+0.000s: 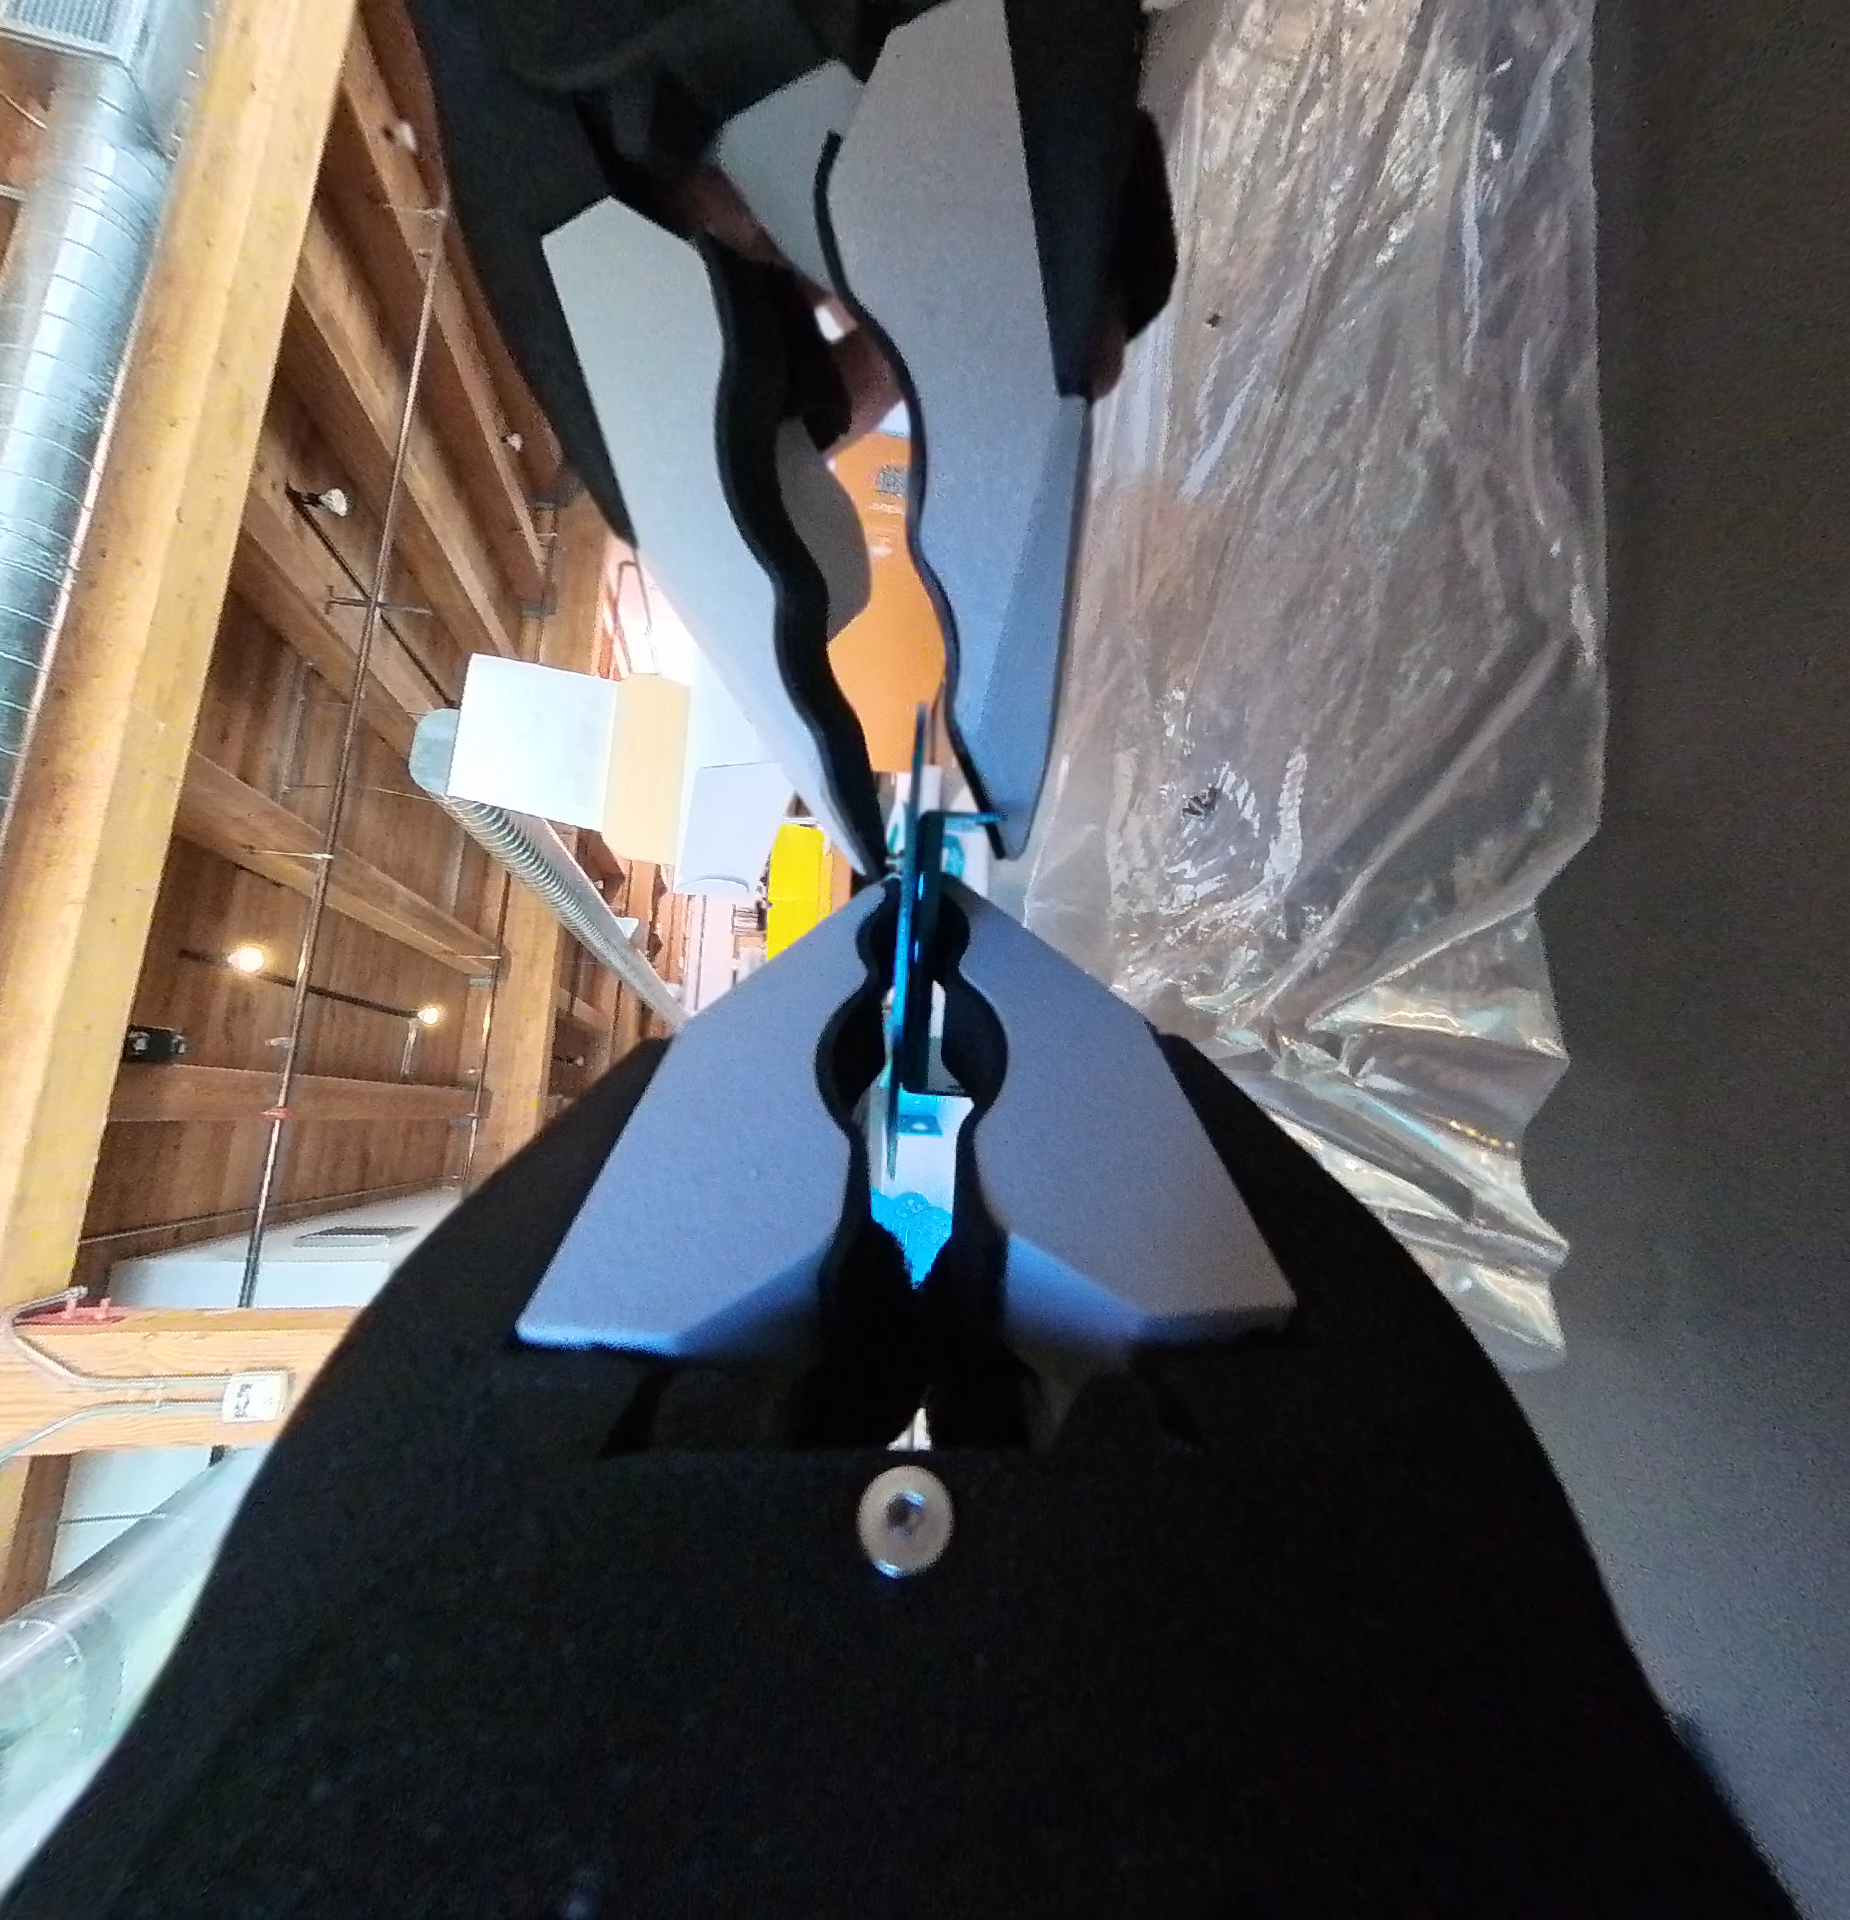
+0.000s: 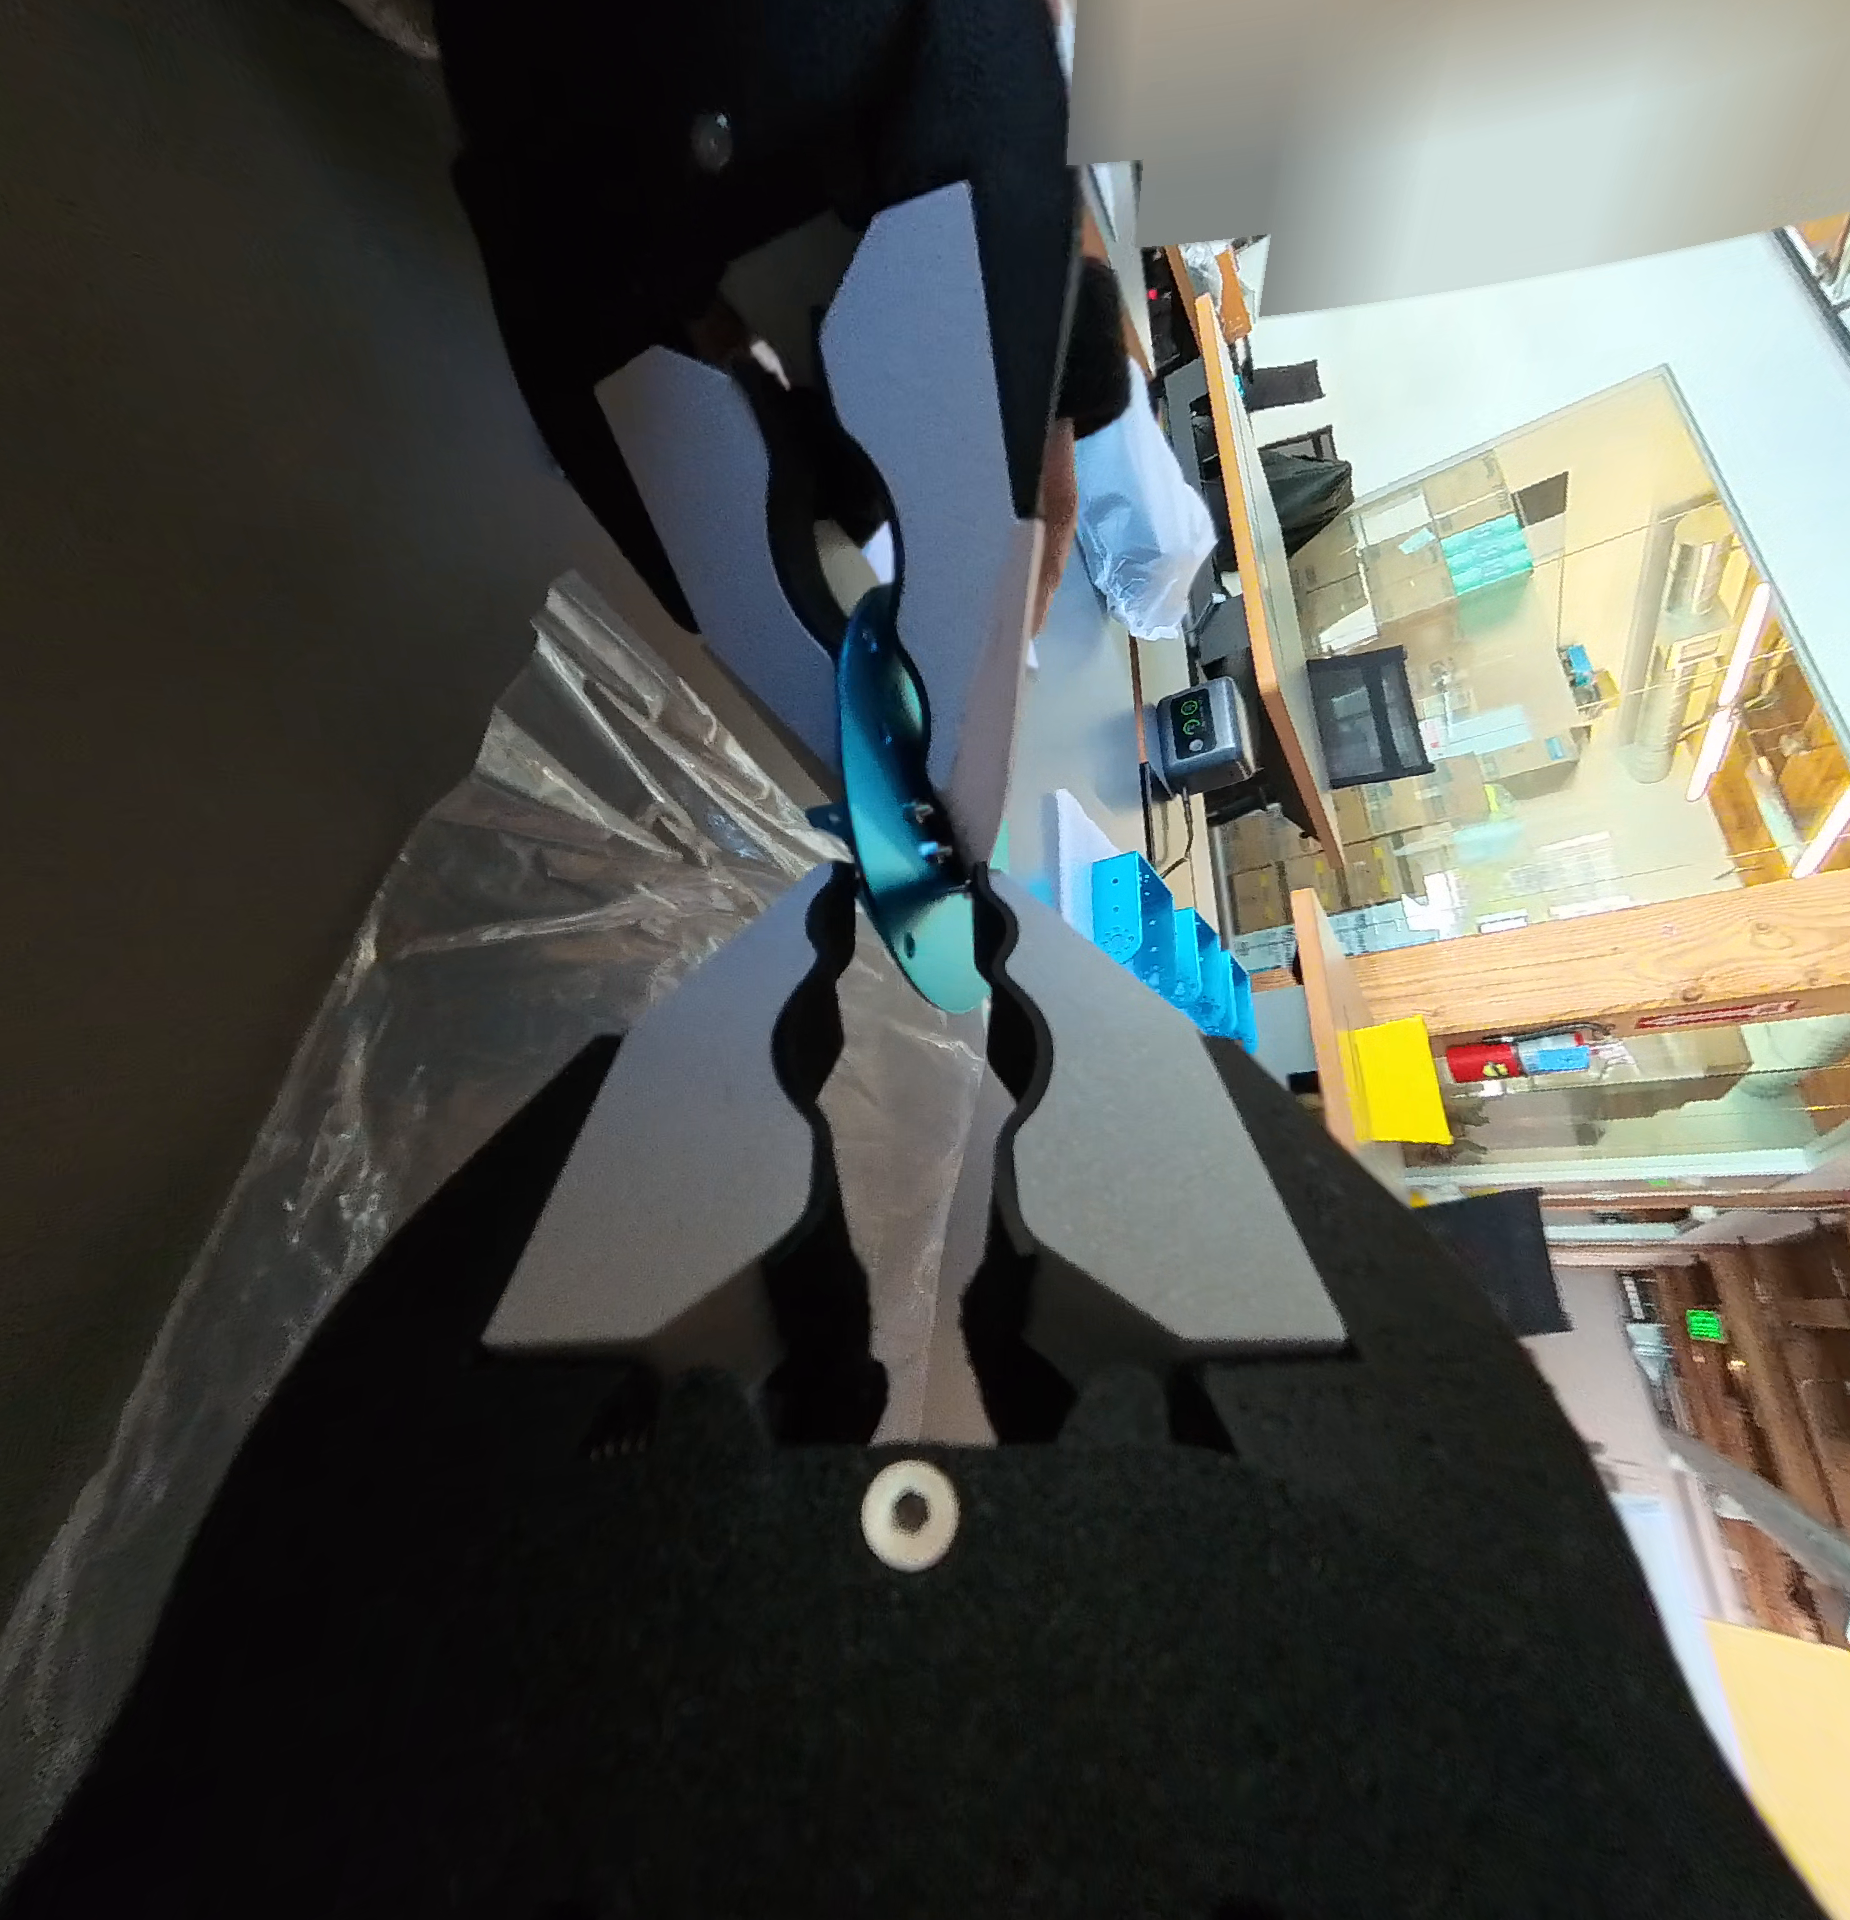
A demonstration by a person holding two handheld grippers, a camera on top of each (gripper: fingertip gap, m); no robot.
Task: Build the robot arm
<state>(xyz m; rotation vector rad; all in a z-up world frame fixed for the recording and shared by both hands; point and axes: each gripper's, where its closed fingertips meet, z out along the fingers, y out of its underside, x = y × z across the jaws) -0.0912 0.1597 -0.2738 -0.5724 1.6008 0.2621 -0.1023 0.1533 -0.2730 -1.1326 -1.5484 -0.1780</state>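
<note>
A thin teal-blue metal plate (image 1: 910,977) with small holes and screws is held in the air between both grippers. In the left wrist view it shows edge-on. My left gripper (image 1: 916,899) is shut on it. My right gripper (image 1: 936,847) comes in from the top of that view, tip to tip with the left one. In the right wrist view my right gripper (image 2: 910,878) is closed on the lower end of the plate (image 2: 936,956). The left gripper (image 2: 900,800) grips its upper part from the top of the view.
A crumpled clear plastic bag (image 1: 1316,727) lies on a dark surface (image 1: 1731,623) and also shows in the right wrist view (image 2: 588,883). Several bright blue metal brackets (image 2: 1160,935) stand on a grey table beyond, with a white plastic bag (image 2: 1139,530) and a small device with a screen (image 2: 1201,732). My left and right fingertips are right by each other.
</note>
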